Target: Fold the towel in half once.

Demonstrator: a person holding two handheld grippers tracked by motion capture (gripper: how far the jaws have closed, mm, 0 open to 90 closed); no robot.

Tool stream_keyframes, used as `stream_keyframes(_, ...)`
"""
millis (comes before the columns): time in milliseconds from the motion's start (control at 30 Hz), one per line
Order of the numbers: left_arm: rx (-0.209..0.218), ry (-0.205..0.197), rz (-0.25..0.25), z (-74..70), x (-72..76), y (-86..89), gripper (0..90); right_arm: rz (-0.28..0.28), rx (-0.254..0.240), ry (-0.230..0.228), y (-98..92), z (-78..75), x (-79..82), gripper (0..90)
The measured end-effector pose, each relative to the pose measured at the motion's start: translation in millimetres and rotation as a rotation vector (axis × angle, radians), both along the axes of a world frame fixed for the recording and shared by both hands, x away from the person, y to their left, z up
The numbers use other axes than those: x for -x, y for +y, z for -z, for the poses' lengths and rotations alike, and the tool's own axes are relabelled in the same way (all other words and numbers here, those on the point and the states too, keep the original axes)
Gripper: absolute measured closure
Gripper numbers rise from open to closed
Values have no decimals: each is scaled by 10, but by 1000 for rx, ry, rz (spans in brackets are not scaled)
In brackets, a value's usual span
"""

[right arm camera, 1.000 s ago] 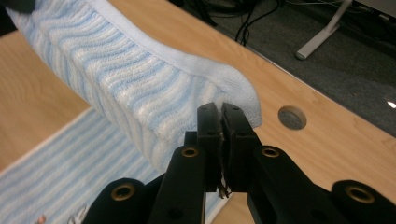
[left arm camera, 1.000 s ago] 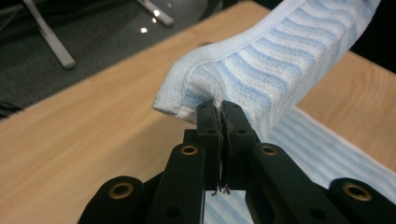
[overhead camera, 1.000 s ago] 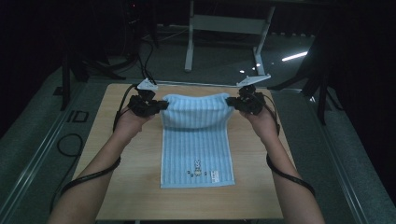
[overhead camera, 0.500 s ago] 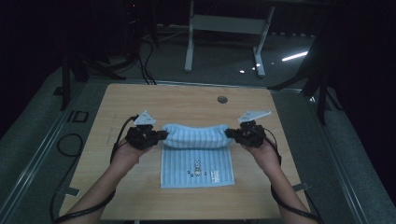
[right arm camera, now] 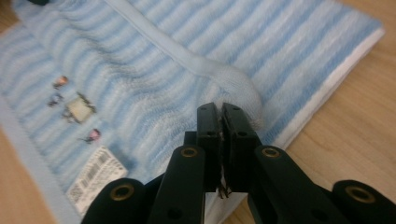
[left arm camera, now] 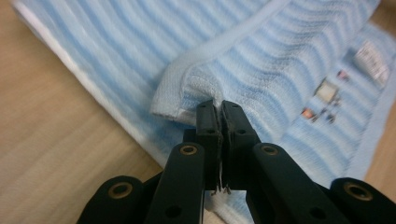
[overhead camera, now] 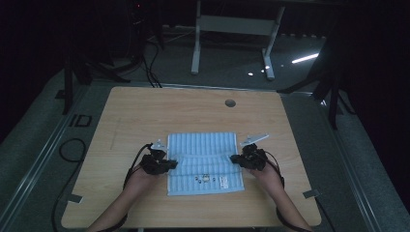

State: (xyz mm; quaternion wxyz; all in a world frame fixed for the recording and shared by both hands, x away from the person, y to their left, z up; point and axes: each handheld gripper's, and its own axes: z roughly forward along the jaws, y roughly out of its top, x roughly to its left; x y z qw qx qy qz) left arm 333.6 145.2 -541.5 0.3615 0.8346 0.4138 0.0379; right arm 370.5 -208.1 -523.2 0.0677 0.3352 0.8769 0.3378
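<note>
Blue-and-white striped cotton, a towel (overhead camera: 204, 163), is lying on the near half of the wooden table (overhead camera: 145, 111), its long axis running away from me and its far half being folded back toward me over the near half. I am holding the folded-over edge by its two corners: my left claw (overhead camera: 170, 163) is pinched shut on the left corner (left arm camera: 180, 100), and my right claw (overhead camera: 234, 158) is pinched shut on the right corner (right arm camera: 240, 95), the jaws of both closed with just the thin hem between them. In both gripper views the jaws are pointing inward across the cloth, so the towel is lying between my two hands, each claw sitting at its own side edge and neither nearer than the other. The held edge is resting short of the near hem, leaving the small printed figures (overhead camera: 204, 179) and the label (overhead camera: 224, 181) uncovered just below it. I judge the coming move is turning on that gap: the edge is needing to travel toward me, along the towel's length, both claws together and level, so that it is landing square on the near hem before I am letting go. A round hole (overhead camera: 230, 103) in the tabletop is lying well beyond the cloth.
</note>
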Motion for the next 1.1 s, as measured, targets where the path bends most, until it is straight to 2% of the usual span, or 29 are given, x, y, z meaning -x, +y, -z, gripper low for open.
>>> stream_keyframes(100,0,6,-9,31,-42,-9,861,5,15,16,27,61,-37,864)
stream_keyframes(167,7,-10,-17,-41,-70,8,861,9,18,19,44,52,-79,865)
stream_keyframes(200,23,-36,-30,-114,-54,25,861,13,15,14,44,12,-95,865)
stream_keyframes(233,39,-77,-24,-208,-14,45,861,18,5,-1,40,-53,-96,865)
stream_keyframes(300,63,-137,9,-368,112,75,859,16,-27,-48,11,-245,1,864)
stream_keyframes(333,73,-154,43,-434,210,91,850,8,-41,-79,-9,-322,79,864)
stream_keyframes(367,82,-134,92,-465,315,100,809,-7,-63,-115,-45,-405,218,847)
stream_keyframes(400,78,-112,150,-462,431,106,732,-17,-93,-124,-101,-447,367,776)
stream_keyframes(433,58,-79,199,-416,571,116,654,-31,-124,-106,-170,-440,516,705)
stream_keyframes(467,49,-55,228,-359,665,136,609,-43,-118,-96,-263,-382,689,656)
stream_keyframes(500,49,-34,233,-303,739,172,585,-37,-102,-87,-343,-312,801,615)
stream_keyframes(533,58,-2,227,-251,785,210,536,-18,-88,-61,-418,-241,867,607)
stream_keyframes(567,66,13,223,-220,815,235,505,-2,-75,-32,-477,-183,899,586)
stream_keyframes(633,64,19,211,-173,845,294,489,11,-58,-19,-553,-136,928,552)
stream_keyframes(700,58,12,179,-167,820,314,459,22,-88,6,-585,-138,886,549)
stream_keyframes(767,71,10,164,-183,772,314,459,24,-84,-3,-564,-160,826,544)
stream_keyframes(867,56,-4,165,-211,723,261,458,14,-107,-3,-496,-192,759,549)
stream_keyframes(967,45,-5,182,-201,691,204,458,0,-73,-11,-425,-174,731,552)
stream_keyframes(1100,33,2,172,-178,638,155,434,-12,-42,-3,-362,-113,687,551)
